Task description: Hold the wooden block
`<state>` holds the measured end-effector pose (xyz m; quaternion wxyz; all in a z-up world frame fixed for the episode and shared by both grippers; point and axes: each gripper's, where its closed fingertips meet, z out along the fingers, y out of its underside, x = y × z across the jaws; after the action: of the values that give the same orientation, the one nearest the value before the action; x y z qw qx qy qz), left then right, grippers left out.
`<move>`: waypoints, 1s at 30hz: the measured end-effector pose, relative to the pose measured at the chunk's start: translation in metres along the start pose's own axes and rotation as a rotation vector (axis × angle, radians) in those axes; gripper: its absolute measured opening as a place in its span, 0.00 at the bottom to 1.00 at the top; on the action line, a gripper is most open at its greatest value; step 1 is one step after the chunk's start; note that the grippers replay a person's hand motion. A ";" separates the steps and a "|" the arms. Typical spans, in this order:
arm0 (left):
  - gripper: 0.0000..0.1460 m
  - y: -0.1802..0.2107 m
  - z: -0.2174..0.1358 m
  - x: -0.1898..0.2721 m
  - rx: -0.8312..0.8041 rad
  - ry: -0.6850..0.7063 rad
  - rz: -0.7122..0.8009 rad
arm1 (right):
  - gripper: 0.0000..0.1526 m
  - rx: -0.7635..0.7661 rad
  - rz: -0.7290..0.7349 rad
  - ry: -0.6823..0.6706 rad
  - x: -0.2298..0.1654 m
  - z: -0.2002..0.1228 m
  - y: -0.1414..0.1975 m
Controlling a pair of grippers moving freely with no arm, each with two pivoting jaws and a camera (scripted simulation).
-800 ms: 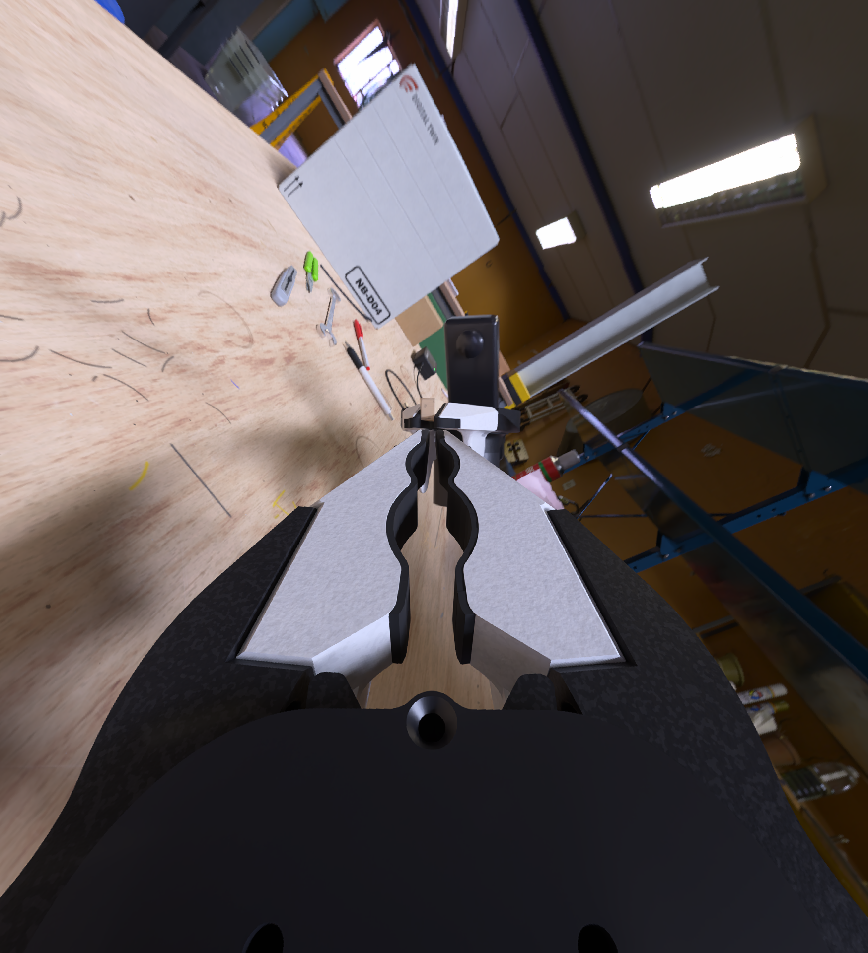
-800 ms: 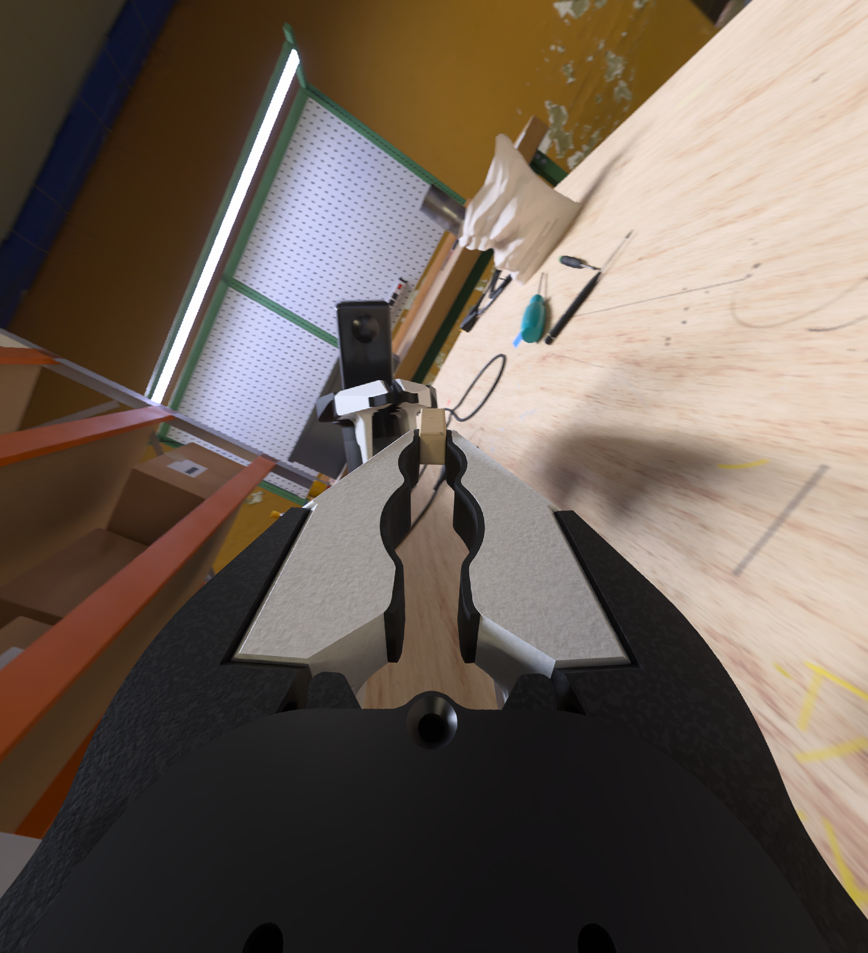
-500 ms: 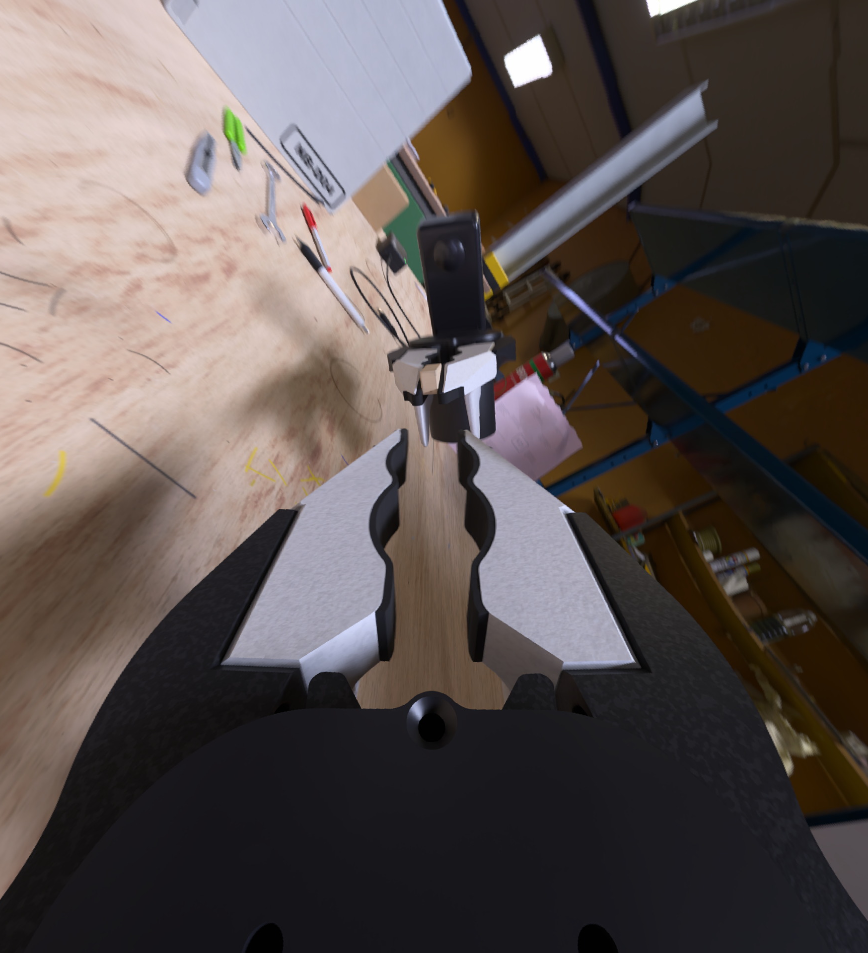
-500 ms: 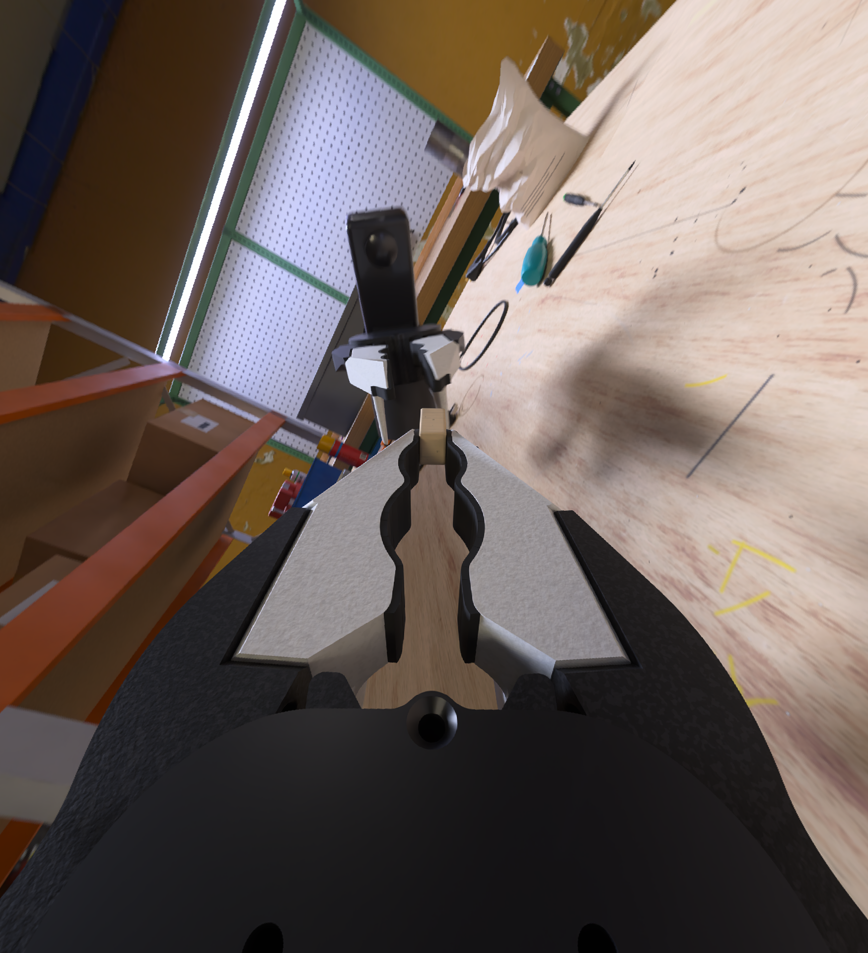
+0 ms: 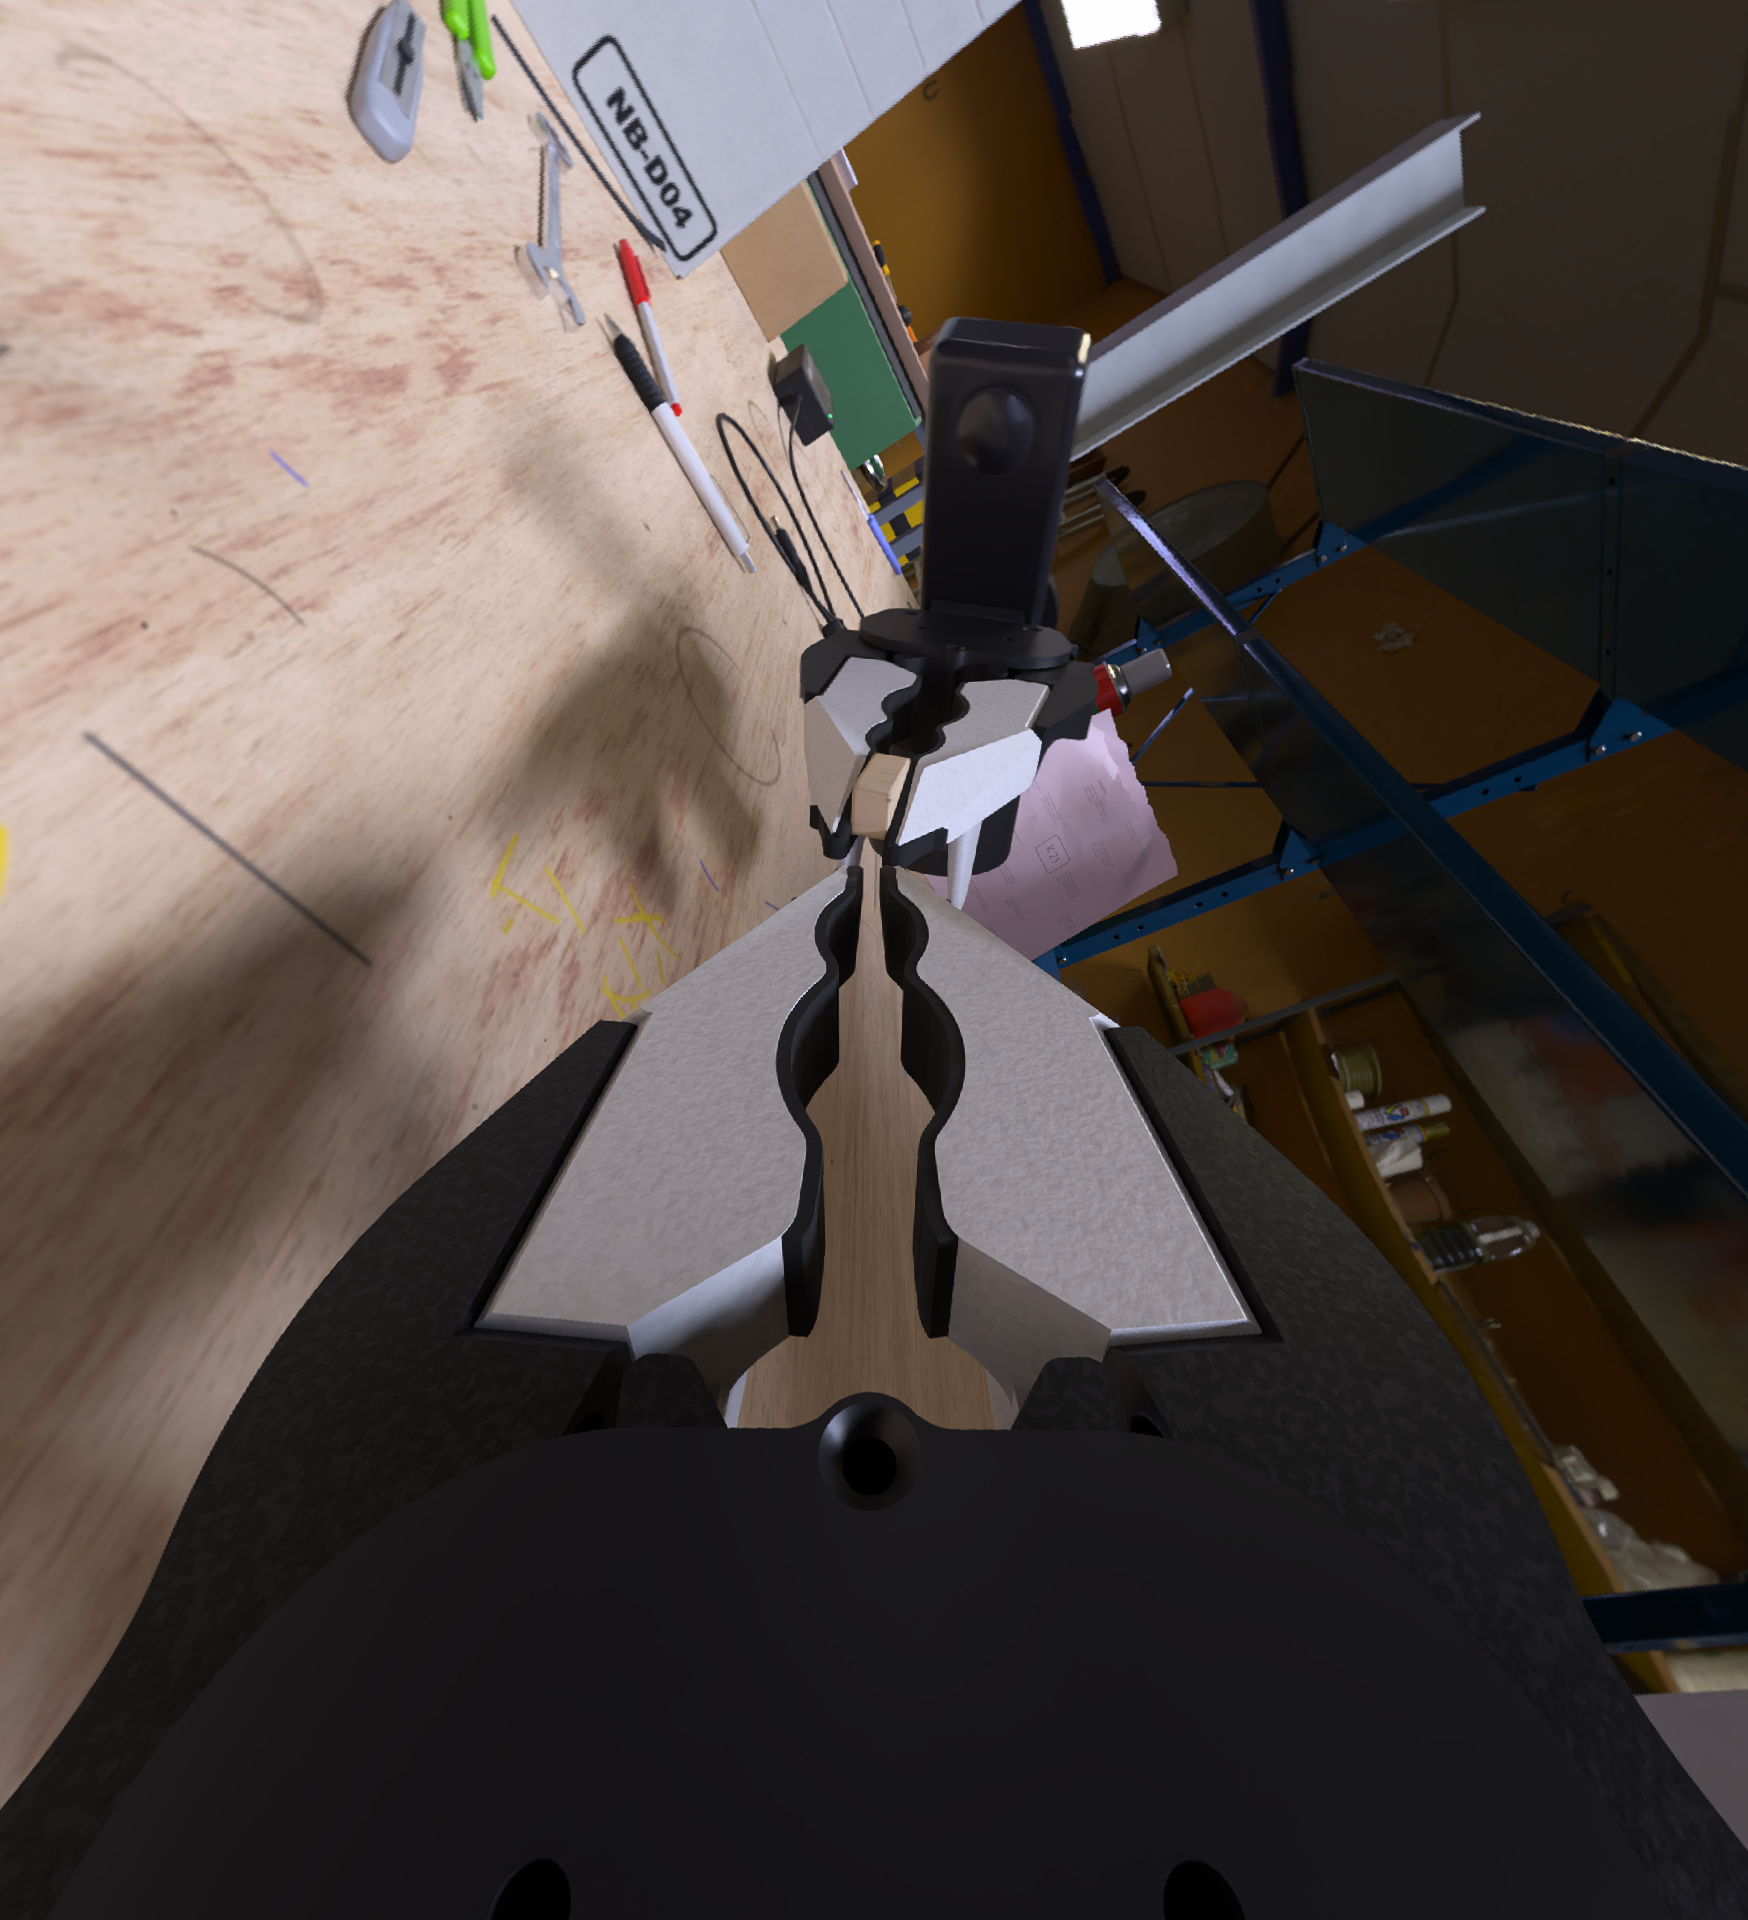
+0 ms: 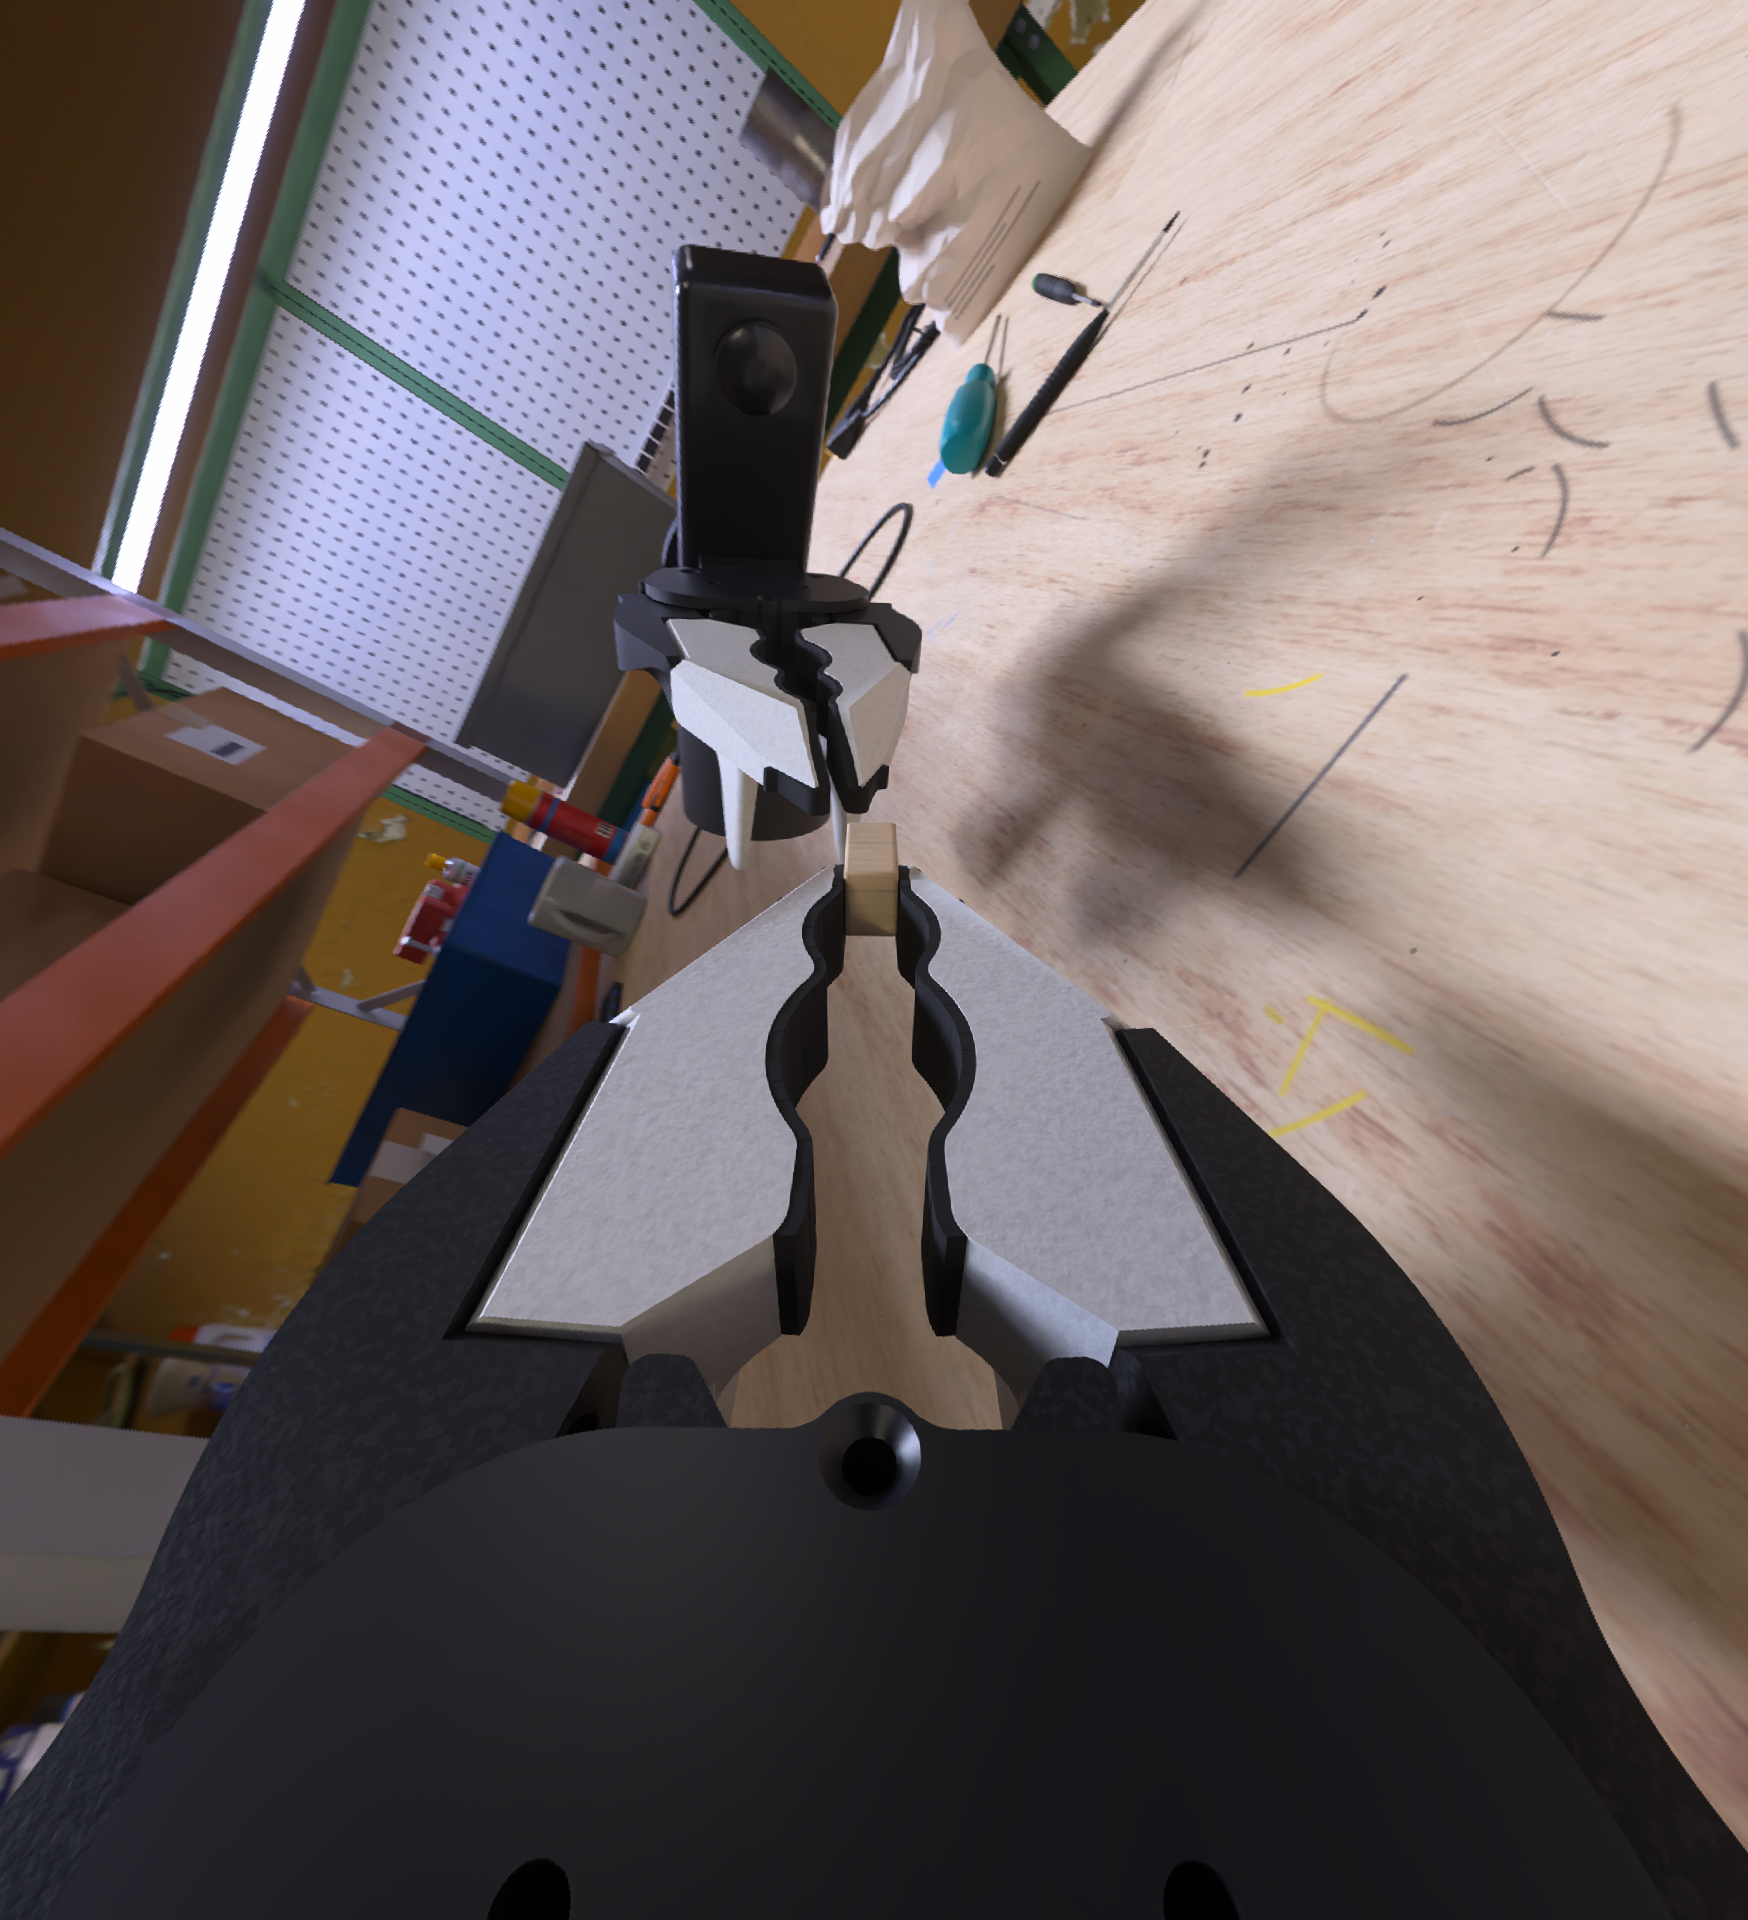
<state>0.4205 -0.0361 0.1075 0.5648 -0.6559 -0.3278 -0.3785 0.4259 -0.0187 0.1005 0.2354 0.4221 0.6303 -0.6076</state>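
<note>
The wooden block is small and pale. It sits clamped between the fingertips of my right gripper, held in the air above the plywood table. In the left wrist view the block shows in the right gripper straight ahead. My left gripper is shut and empty, with its tips just short of the block. From the right wrist view the left gripper faces me with its jaws together, a small gap away from the block.
On the table in the left wrist view lie pens, a wrench, a grey knife, a cable and a white board. In the right wrist view I see a teal tool, a black pen and a white bag.
My left gripper opened, drew back from the block, and has shut again with nothing in it. The right gripper has kept hold of the block and lifted it away from the table.
</note>
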 end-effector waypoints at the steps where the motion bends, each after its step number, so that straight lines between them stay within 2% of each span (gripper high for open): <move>1: 0.02 0.001 -0.001 -0.002 0.001 -0.007 -0.014 | 0.05 -0.004 -0.013 0.017 0.001 0.001 0.001; 9: 0.02 0.004 -0.004 -0.005 -0.009 -0.032 -0.027 | 0.05 0.000 0.000 0.044 0.004 0.007 0.002; 18: 0.02 0.006 -0.003 -0.008 -0.010 -0.050 -0.038 | 0.05 -0.042 -0.145 0.183 0.008 0.007 0.004; 23: 0.02 0.008 -0.003 -0.013 -0.017 -0.083 -0.024 | 0.05 -0.056 -0.170 0.223 0.014 0.009 0.006; 25: 0.02 0.009 -0.004 -0.013 -0.026 -0.087 -0.014 | 0.05 -0.049 -0.137 0.185 0.013 0.009 0.007; 30: 0.02 0.008 -0.004 -0.005 -0.043 -0.011 -0.018 | 0.05 -0.013 0.010 -0.008 0.003 0.008 0.005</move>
<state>0.4244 -0.0412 0.0992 0.5453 -0.6671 -0.3283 -0.3872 0.4269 -0.0263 0.0944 0.2438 0.4213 0.6310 -0.6041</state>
